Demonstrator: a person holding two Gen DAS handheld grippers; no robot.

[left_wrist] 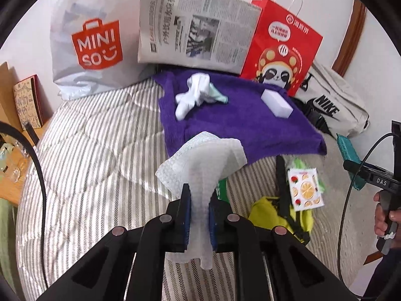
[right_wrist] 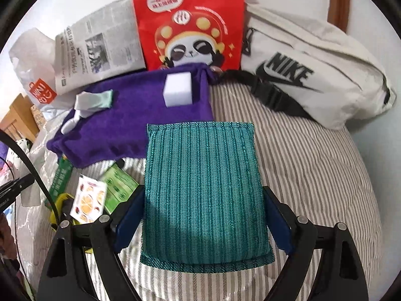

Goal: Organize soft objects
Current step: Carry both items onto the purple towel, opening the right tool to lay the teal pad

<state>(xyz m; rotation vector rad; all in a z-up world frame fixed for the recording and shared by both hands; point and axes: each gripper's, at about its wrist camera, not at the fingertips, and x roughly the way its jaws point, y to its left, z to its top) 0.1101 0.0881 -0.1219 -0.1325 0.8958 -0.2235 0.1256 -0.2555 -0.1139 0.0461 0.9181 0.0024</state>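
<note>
Left wrist view shows my left claw pinched nearly closed on a white waffle-textured cloth, which droops over the fingers and hangs clear of the bed. In the right wrist view my right claw stands wide, its blue pads pressed to both sides of a teal knitted pad that is lifted off the bedding.

I judge this to be the carry step: both soft items are picked up and need to go onto the purple towel, which lies toward twelve o'clock of both claws. It already holds a white sock bundle at its eleven o'clock side and a white sponge block at its one o'clock side. The next move calls for bringing each piece forward over a bare patch of towel, likely the near edge, and letting go without covering what is there. The limp cloth could snag on the pads when released.

The surface is a grey-striped quilt on the bed. Against the wall stand a MINISO bag, a newspaper and a red panda bag; a Nike bag lies at two o'clock. Near five o'clock of the left claw sit a fruit-print packet and a yellow-green item I cannot identify.
</note>
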